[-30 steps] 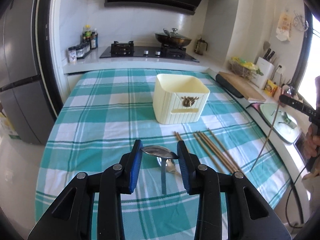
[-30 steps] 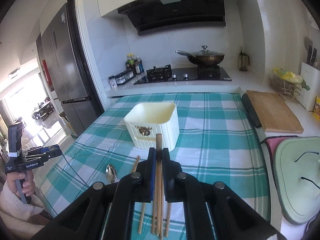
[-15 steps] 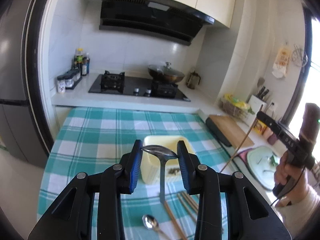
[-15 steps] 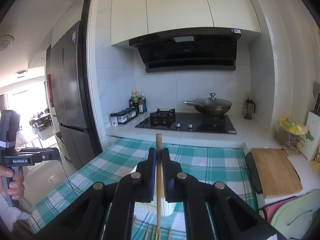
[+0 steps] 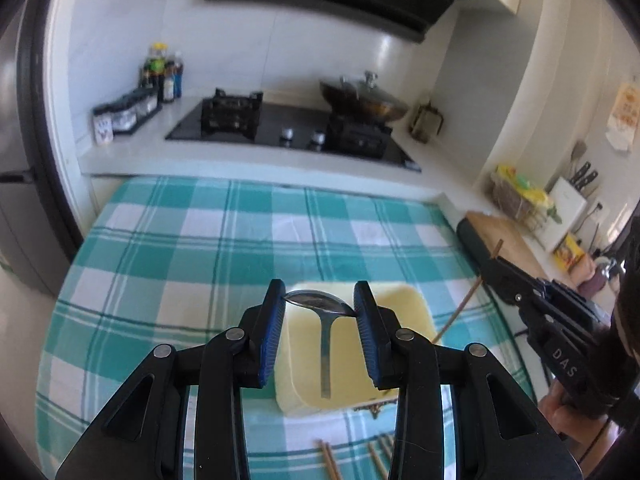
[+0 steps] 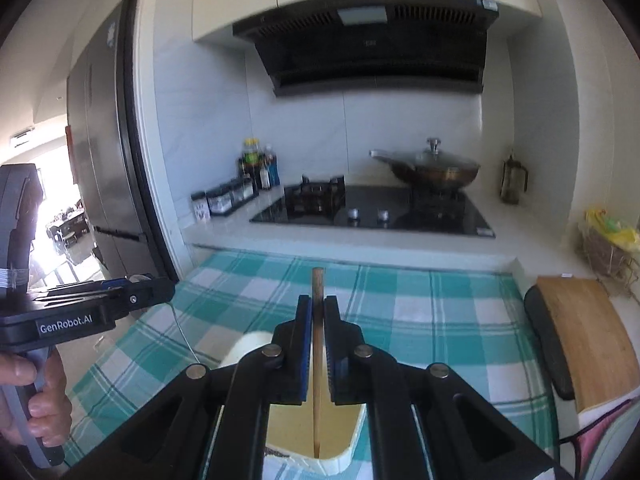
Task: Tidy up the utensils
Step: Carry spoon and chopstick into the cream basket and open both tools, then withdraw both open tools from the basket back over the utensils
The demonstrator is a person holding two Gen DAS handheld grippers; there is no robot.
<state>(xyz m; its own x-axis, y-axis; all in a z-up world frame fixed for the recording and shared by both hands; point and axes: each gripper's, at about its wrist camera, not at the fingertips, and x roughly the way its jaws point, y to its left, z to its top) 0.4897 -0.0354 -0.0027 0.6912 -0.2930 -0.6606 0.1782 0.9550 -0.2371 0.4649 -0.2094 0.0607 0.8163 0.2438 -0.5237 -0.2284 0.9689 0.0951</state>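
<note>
My left gripper (image 5: 320,306) is shut on the bowl of a metal spoon (image 5: 326,344); its handle hangs down over the open cream utensil bin (image 5: 404,304). My right gripper (image 6: 318,308) is shut on a wooden chopstick (image 6: 317,380) held upright, its lower end hanging into the bin (image 6: 344,432). In the left wrist view the right gripper (image 5: 494,266) shows at the right, with the chopstick (image 5: 456,314) slanting toward the bin. Several more chopsticks (image 5: 332,462) lie on the checked cloth near the bin.
The teal checked tablecloth (image 5: 192,248) covers the table. Behind it are a hob (image 5: 292,124) with a lidded wok (image 5: 364,98), and spice jars (image 5: 128,110). A wooden cutting board (image 6: 588,340) and knife block (image 5: 568,200) are at the right. A fridge (image 6: 104,168) stands left.
Both grippers have tilted down and come over the bin. The spoon handle and the chopstick now hang over the bin's opening instead of in front of the kitchen wall.
</note>
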